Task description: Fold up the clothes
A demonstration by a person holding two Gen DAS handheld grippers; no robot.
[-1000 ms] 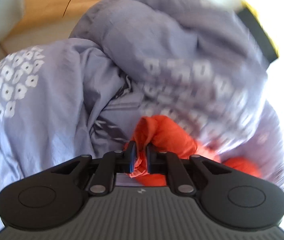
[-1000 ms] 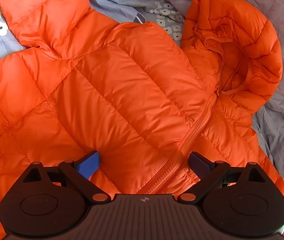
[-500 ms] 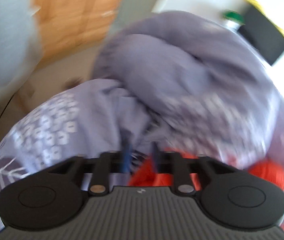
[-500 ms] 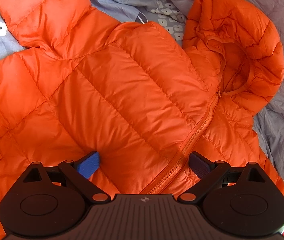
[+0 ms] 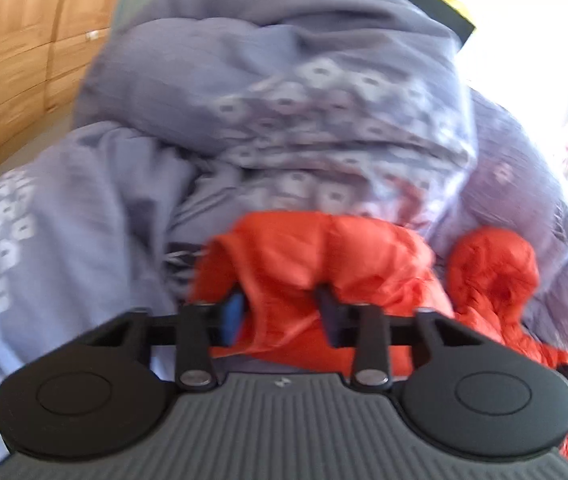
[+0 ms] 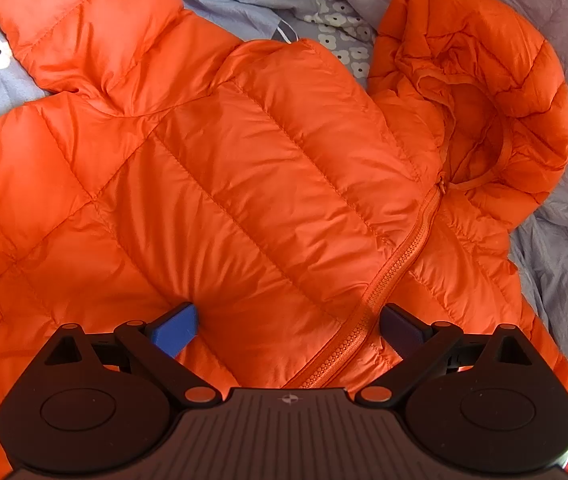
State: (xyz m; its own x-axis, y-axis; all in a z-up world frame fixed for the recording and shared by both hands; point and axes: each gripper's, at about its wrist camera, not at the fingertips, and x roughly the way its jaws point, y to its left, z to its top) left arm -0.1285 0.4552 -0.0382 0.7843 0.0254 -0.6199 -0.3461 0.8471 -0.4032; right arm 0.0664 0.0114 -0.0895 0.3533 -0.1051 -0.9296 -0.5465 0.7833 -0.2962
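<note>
An orange puffer jacket [image 6: 243, 168] lies spread front-up on lilac flowered bedding, its hood [image 6: 484, 80] at the upper right and its zipper [image 6: 396, 264] running down toward me. My right gripper [image 6: 288, 324] stands wide open low over the jacket's chest, gripping nothing, with the zipper between its fingers. In the left wrist view a bunched fold of the orange jacket [image 5: 324, 248] fills the gap of my left gripper [image 5: 279, 312]. Its jaws are closing on that fold, and both pads touch the fabric. The hood [image 5: 492, 268] shows to the right.
A heaped lilac duvet [image 5: 263, 80] with white flower print rises behind the jacket and wraps the right side [image 6: 544, 260]. Wooden cupboard doors [image 5: 11, 40] stand at the far left. A dark object with a yellow edge [image 5: 436, 4] sits beyond the duvet.
The left gripper, shut on a thin pinch of orange fabric, opened, shifted and rolled, and now holds a thicker fold; more of the jacket shows. The right gripper has not moved.
</note>
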